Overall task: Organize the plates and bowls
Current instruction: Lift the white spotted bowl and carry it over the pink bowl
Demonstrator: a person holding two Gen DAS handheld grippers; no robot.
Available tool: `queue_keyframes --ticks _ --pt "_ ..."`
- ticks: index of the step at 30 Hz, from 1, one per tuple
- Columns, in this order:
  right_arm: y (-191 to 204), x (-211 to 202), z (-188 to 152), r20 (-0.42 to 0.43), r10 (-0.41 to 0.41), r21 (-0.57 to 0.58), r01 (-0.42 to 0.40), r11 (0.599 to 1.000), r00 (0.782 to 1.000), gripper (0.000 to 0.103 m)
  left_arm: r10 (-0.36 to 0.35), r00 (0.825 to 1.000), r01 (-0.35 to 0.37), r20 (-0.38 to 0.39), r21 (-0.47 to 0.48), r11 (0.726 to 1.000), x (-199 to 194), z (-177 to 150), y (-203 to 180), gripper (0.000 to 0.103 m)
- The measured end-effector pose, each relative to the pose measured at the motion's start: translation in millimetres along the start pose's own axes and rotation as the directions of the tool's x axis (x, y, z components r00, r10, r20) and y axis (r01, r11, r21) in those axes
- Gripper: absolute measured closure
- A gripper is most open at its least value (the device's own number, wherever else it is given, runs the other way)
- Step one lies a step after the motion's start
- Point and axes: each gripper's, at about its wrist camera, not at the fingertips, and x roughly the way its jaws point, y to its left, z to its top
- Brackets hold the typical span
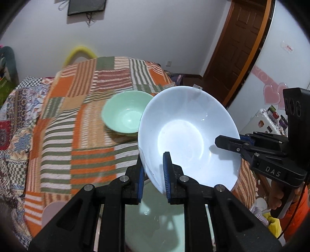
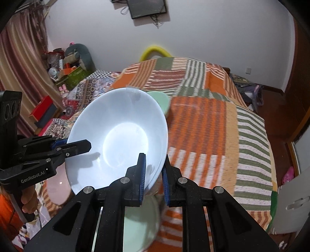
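You are gripping 1 white bowl aloft with left gripper and right gripper, both clamping its rim; green bowl awaiting stacking.

Background items noted.
Striped patchwork cloth covers the table; dark screen on wall; wooden door.

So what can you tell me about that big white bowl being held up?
The wide, glossy white ceramic-looking bowl looks empty and is held tilted in the air, above the striped patchwork cloth. The left tool pinches one edge of its rim and the right tool pinches the opposite edge. A smaller mint-green bowl sits behind it.
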Motion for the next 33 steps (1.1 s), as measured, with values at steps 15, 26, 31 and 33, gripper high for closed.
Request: queue_keyframes --ticks 15,26,31,33 --pt "91.5 12.3 -13.1 -0.030 0.100 -0.094 -0.102 0.990 0.995 0.088 0.122 0.992 -0.118 0.036 -0.090 0.989 -75.2 -53.5 66.8 0.086" --pt "137.7 39.8 -26.8 -0.102 0.162 -0.137 -0.175 0.975 0.982 0.088 0.197 0.980 -0.198 -0.027 -0.150 0.969 -85.8 -99.7 108.2 0.086" --pt "154.0 55.1 -33.5 -0.141 0.180 -0.147 -0.200 0.969 0.973 0.088 0.211 0.976 -0.219 -0.061 -0.183 0.959 -83.4 -117.2 124.5 0.086" --pt "159.3 60.4 -36.6 -0.155 0.182 -0.151 -0.205 0.967 0.971 0.088 0.213 0.974 -0.225 -0.079 -0.196 0.954 -80.8 -123.7 131.1 0.086"
